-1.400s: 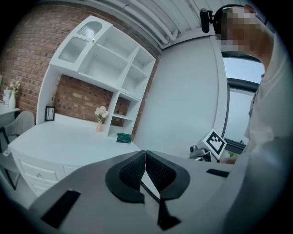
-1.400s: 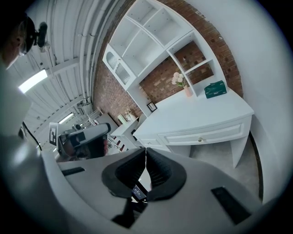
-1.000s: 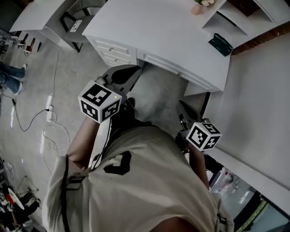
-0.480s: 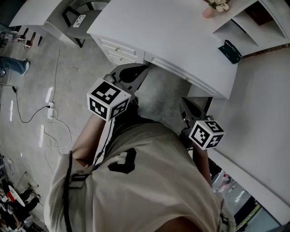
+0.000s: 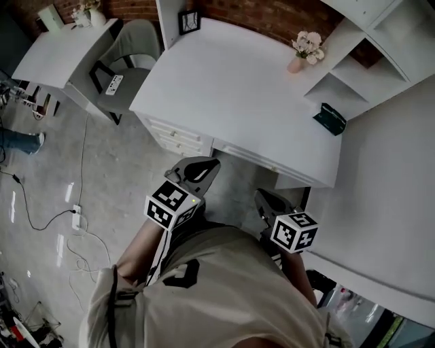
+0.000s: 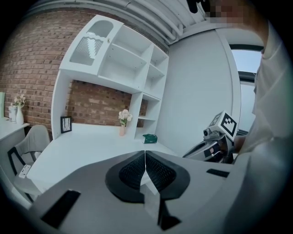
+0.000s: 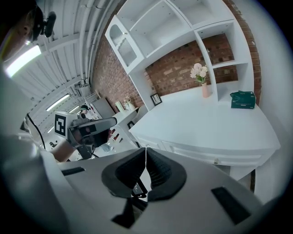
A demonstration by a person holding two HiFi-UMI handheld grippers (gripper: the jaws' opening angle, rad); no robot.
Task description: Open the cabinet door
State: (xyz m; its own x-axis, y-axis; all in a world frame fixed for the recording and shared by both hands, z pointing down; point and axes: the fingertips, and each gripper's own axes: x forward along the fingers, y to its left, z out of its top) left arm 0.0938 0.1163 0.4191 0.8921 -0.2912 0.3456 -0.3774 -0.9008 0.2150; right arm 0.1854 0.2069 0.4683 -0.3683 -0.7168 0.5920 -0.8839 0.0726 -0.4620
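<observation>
head view puts your left gripper (image 5: 202, 167) and right gripper (image 5: 262, 198) just short of the desk (image 5: 238, 88) edge — both closed tight, empty. the glass-fronted cabinet door (image 6: 91, 43), likely your target, sits high on the far left of the shelf unit (image 6: 137, 73) — spread one gripper's jaws before reaching its edge.

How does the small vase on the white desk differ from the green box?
The vase is pink and round and holds pale flowers; the green box is dark and angular. The vase stands nearer the brick wall, the green box nearer the front edge of the white desk. Both rest on it.
</observation>
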